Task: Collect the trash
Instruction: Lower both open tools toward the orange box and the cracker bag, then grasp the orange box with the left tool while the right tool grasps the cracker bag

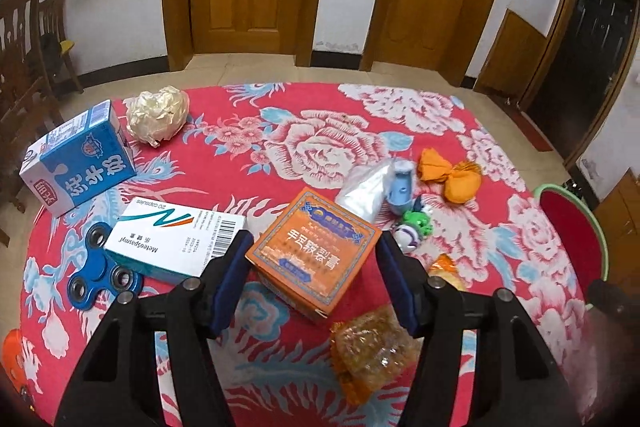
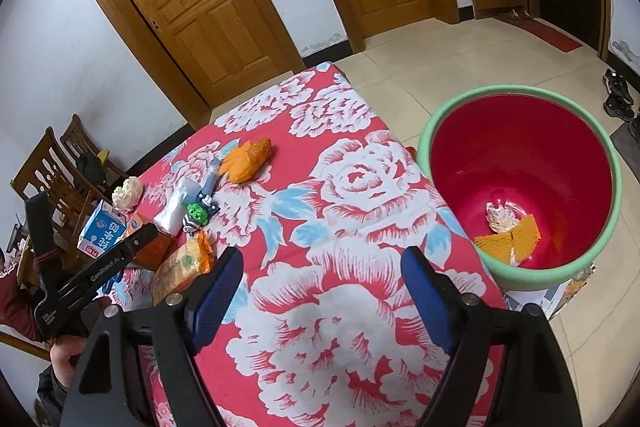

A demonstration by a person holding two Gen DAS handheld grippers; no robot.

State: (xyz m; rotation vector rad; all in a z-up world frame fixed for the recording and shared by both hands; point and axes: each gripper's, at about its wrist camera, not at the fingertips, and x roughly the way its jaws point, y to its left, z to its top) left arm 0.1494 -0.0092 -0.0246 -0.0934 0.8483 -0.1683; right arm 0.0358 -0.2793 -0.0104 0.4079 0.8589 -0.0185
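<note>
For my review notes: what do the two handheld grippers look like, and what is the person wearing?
Both the left gripper and right gripper have black angular plastic arms with silver pivot bolts and blue rubbery finger pads. The left gripper's side carries white lettering. A dark red sleeve shows at the frame's edge.

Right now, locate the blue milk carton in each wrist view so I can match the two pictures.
Left wrist view: the blue milk carton lies at the far left of the table, beside the crumpled paper ball.
Right wrist view: the carton is small at the left edge, below the paper ball.
Shared landmark: the orange wrapper on the floral tablecloth.
</note>
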